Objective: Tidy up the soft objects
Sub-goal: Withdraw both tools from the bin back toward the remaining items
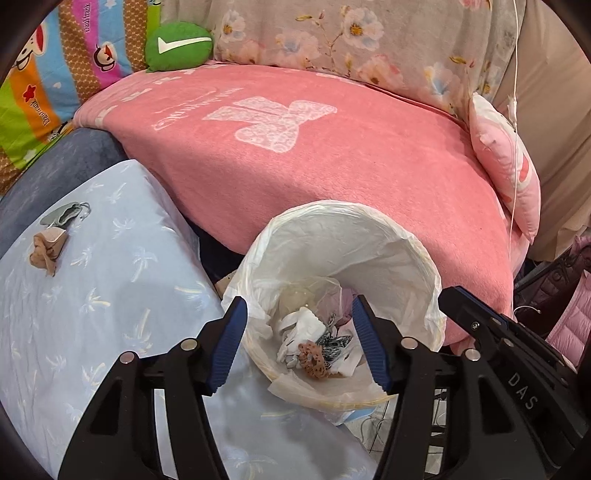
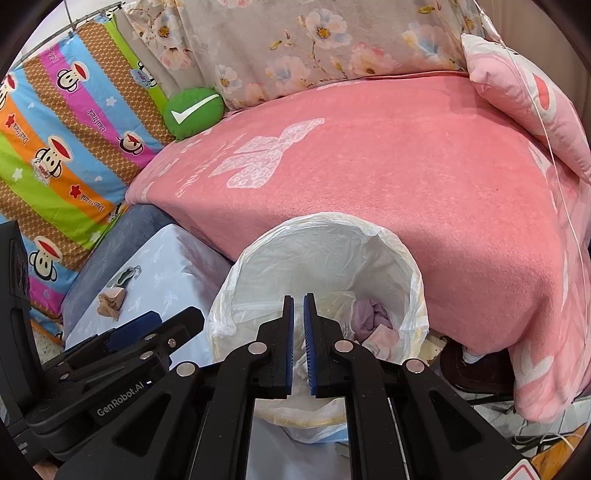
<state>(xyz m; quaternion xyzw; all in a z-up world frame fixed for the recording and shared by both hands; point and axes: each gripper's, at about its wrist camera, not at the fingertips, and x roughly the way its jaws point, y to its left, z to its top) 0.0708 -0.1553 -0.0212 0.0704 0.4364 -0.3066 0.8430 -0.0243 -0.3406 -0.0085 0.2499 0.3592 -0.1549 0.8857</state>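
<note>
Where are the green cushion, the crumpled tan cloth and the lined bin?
green cushion (image 1: 179, 46), left wrist view, its front face.
crumpled tan cloth (image 1: 48, 245), left wrist view, its middle.
lined bin (image 2: 332, 236), right wrist view, far inner wall.

Pink blanket (image 1: 332, 177) — floral backrest (image 1: 332, 33) behind it.

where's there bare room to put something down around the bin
The pink blanket is bare from the green cushion across to the pink pillow. The pale blue cloth is free below the beige fabric wad and keyring. The lined bin holds scraps, with both claws above it.
</note>
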